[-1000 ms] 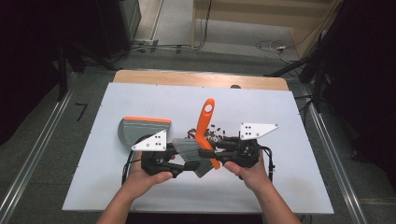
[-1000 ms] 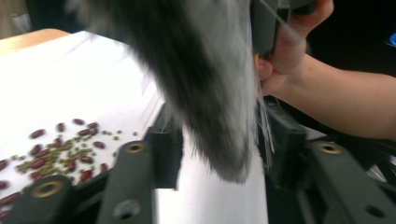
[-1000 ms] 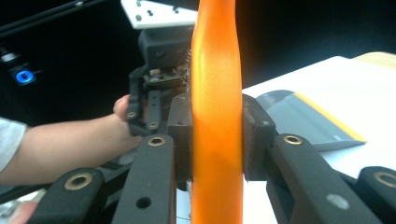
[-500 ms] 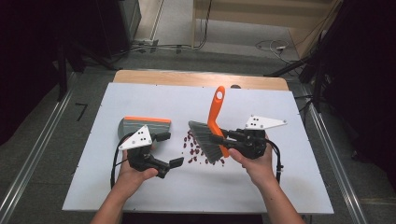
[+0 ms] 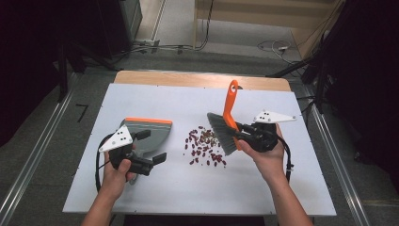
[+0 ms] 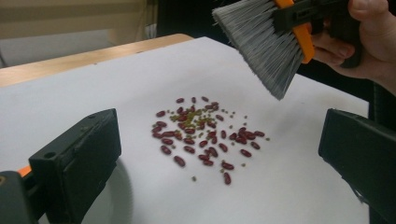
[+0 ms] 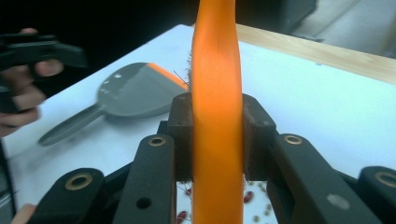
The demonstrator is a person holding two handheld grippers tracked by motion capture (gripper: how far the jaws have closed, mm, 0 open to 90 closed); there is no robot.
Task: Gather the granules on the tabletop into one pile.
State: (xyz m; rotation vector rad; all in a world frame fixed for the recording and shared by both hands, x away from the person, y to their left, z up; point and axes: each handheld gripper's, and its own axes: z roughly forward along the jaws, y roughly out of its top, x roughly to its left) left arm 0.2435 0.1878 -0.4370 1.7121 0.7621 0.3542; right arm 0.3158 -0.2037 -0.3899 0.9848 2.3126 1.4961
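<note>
The right gripper [image 5: 244, 134] clamps the brush [image 5: 227, 127]; the left gripper [image 5: 153, 146] gapes wide, leaving the dustpan [image 5: 148, 132] unsteadied, so swept beans [image 5: 203, 147] may scatter.

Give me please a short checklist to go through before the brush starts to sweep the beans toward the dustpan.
1. Right claw shut on the brush handle: ok.
2. Bristles down on the table: not ok, they hang above it in the left gripper view.
3. Beans gathered in one patch between brush and dustpan: ok.
4. Left claw holding the dustpan: not ok, it is open and holds nothing.
5. Dustpan lying flat on the table: ok.
</note>
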